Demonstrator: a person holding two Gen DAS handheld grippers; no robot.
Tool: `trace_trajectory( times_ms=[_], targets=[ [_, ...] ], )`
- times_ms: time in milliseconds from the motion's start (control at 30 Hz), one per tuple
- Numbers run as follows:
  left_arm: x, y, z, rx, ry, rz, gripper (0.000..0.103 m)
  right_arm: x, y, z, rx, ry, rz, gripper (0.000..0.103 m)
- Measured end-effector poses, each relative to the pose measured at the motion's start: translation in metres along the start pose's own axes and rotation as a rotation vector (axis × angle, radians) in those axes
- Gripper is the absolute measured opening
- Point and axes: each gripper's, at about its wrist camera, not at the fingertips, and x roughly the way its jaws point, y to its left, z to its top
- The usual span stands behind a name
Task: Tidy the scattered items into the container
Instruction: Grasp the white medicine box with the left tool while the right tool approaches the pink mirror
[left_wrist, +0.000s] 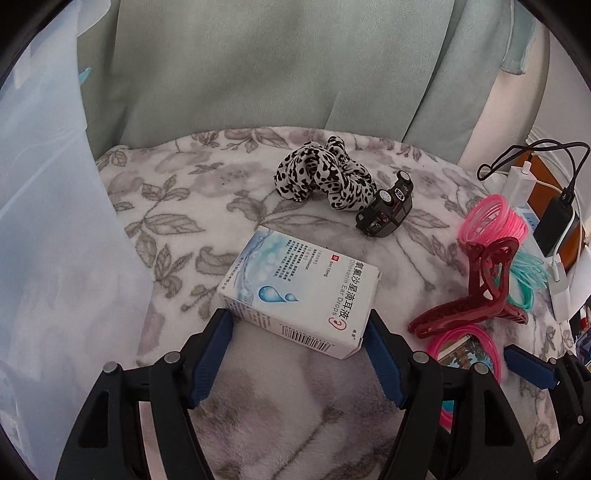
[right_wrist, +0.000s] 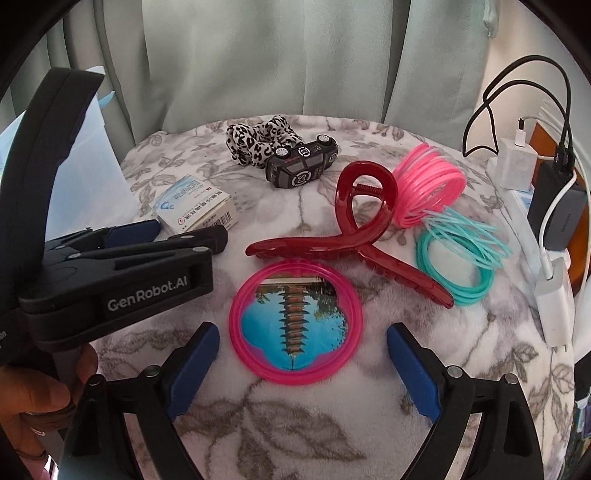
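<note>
Setting: pale green curtains hang behind a round surface covered with a floral fleece blanket (right_wrist: 295, 424).
Container: a translucent blue-white plastic bin (left_wrist: 44, 229) stands at the left edge of the blanket. I cannot see inside it, so I cannot tell whether anything has gone in.
Items left out: everything I can see lies on the blanket. I count an ear drops box (left_wrist: 295, 291), a leopard-print scrunchie (left_wrist: 321, 173), a black toy car (right_wrist: 303, 166) just beside the scrunchie, a dark red hair claw (right_wrist: 354, 236), a stack of pink bangles (right_wrist: 424, 184), a bunch of teal hair ties (right_wrist: 458, 266), and a pink round mirror (right_wrist: 293, 321).
Left gripper (left_wrist: 299, 354): I hold it low over the near end of the ear drops box. Its fingers stand apart, one on each side of the box's end; whether the pads press on the card I cannot tell.
Right gripper (right_wrist: 303, 369): I hold it over the pink round mirror with fingers spread wide, clear of the rim on both sides, gripping nothing.
Progress: I judge the tidying to be at an early stage, with seven items visible outside the bin.
Next, as I judge it: close on the box and on the mirror, then carry each to the bin at left.
Clutter not mine to move: chargers and cables (right_wrist: 517, 166) sit at the right edge.
</note>
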Motion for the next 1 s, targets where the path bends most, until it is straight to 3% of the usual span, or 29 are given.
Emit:
trace_trajectory(
  times_ms=[333,667,933,1000],
  targets=[
    [-0.004,0.005,0.001,-0.018,-0.019,-0.014,0.071,0.001,-0.003,0.002,0.015,-0.004,0.003,0.093],
    [-0.014,0.001,-0.003,-0.017,-0.020,-0.033,0.054,-0.004,-0.011,0.000,0.039,-0.008,0.020,0.083],
    [-0.027,-0.002,-0.006,-0.028,-0.025,-0.010,0.053,-0.008,-0.017,-0.005,0.055,-0.012,0.022,0.078],
    [-0.029,-0.002,-0.003,-0.042,-0.028,-0.015,0.057,-0.008,-0.017,-0.005,0.059,-0.013,0.021,0.078]
  ],
)
